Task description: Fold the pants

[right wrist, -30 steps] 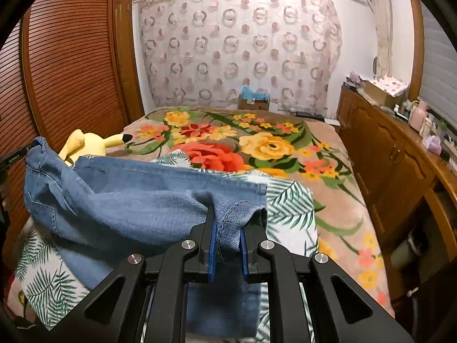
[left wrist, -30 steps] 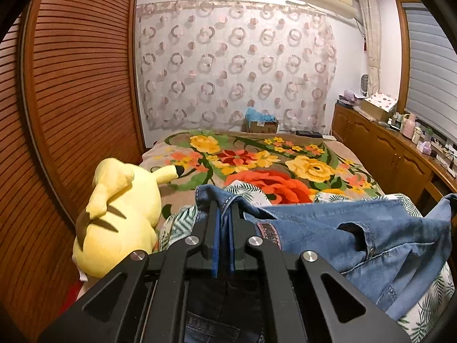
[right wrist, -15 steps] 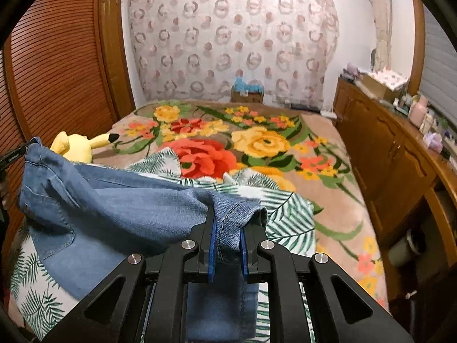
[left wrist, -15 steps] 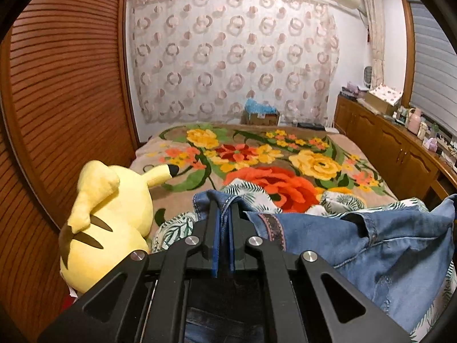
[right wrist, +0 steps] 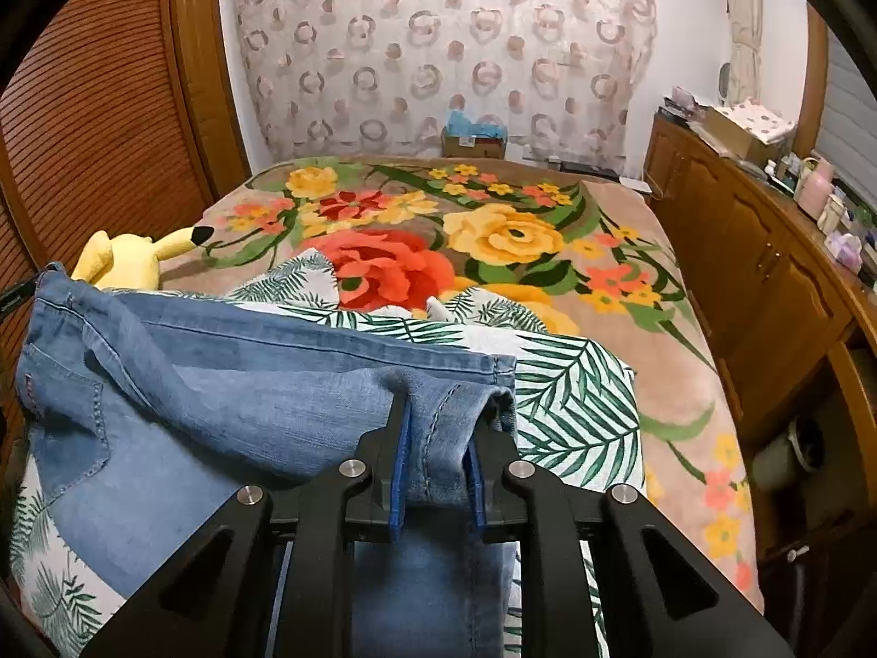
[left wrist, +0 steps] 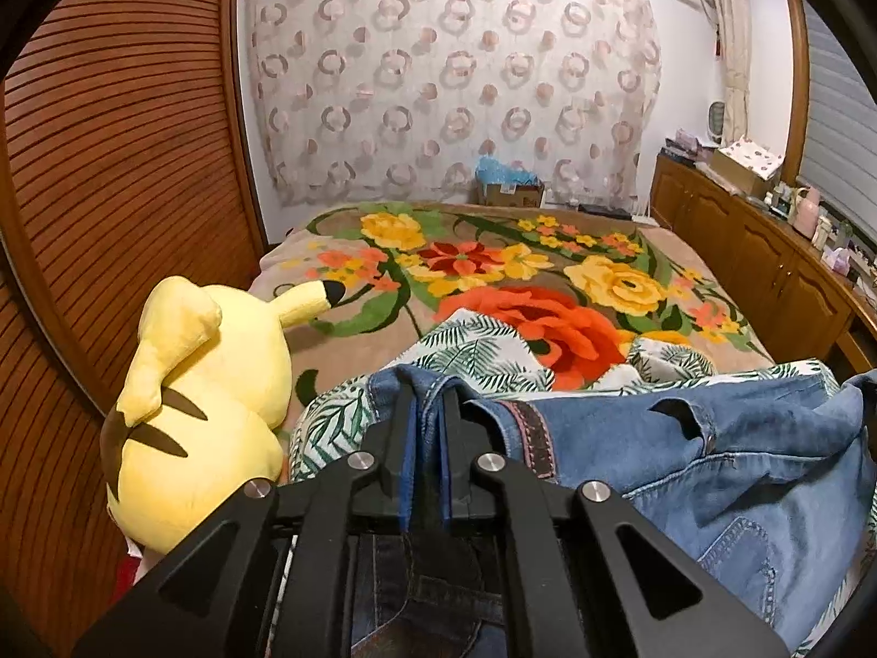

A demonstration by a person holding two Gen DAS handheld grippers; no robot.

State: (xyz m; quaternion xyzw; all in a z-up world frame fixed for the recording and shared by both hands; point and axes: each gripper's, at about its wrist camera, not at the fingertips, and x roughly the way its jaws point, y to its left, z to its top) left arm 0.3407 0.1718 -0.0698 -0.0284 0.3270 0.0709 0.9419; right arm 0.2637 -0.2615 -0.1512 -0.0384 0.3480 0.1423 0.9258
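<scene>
Blue denim pants (left wrist: 729, 455) stretch between my two grippers above a leaf-print cloth (left wrist: 482, 351) on the bed. My left gripper (left wrist: 426, 400) is shut on the waistband end of the pants. In the right wrist view the pants (right wrist: 219, 384) hang leftward, and my right gripper (right wrist: 437, 422) is clamped on the hem of a pants leg, with its jaws held a little apart by the thick fabric. Part of the pants hangs below both grippers, out of sight.
A yellow plush toy (left wrist: 203, 400) lies at the bed's left edge beside a wooden slatted door (left wrist: 109, 164). The floral blanket (right wrist: 504, 230) covers the bed. A wooden cabinet (right wrist: 767, 274) with small items runs along the right. A cardboard box (left wrist: 510, 192) sits beyond the bed.
Both grippers have lowered toward the bed with the pants. The right gripper's jaws stand a little wider apart on the hem than before.
</scene>
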